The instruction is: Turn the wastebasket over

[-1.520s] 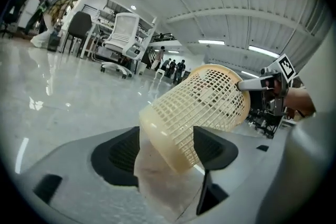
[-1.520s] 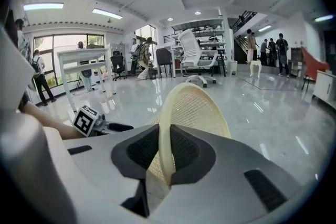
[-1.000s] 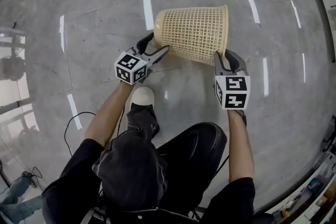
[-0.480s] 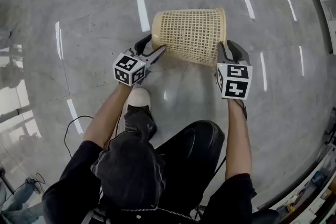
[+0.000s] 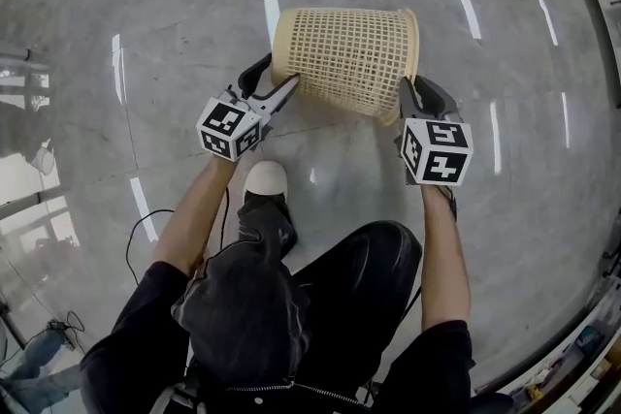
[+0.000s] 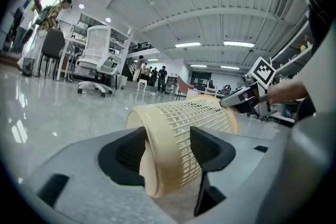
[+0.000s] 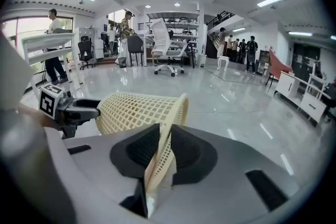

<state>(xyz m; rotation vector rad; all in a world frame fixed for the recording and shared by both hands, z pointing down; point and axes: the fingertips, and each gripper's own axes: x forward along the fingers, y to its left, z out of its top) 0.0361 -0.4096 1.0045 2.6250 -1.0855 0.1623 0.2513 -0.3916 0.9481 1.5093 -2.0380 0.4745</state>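
Note:
The wastebasket [image 5: 344, 61] is a beige lattice basket lying on its side over the grey floor. Its closed base points left and its open rim points right. My left gripper [image 5: 274, 84] straddles the base edge, one pad on the bottom disc and one on the lattice wall [image 6: 184, 128]. These jaws have just been closing on the basket. My right gripper [image 5: 409, 94] pinches the rim wall [image 7: 157, 155]; its jaws have also just been closing, with the rim between them. Each gripper view shows the opposite gripper at the basket's far end [image 6: 244, 99] [image 7: 79, 110].
The person's white shoe [image 5: 264, 177] stands just below the basket, and a thin cable [image 5: 146, 228] lies on the floor to the left. Office chairs [image 7: 168, 44], desks and several people stand far off. A white cabinet [image 7: 304, 97] stands at the right.
The left gripper has risen a little with the basket's base end, and the basket now sits slightly higher and further left in the head view. The right gripper has edged right, still at the rim.

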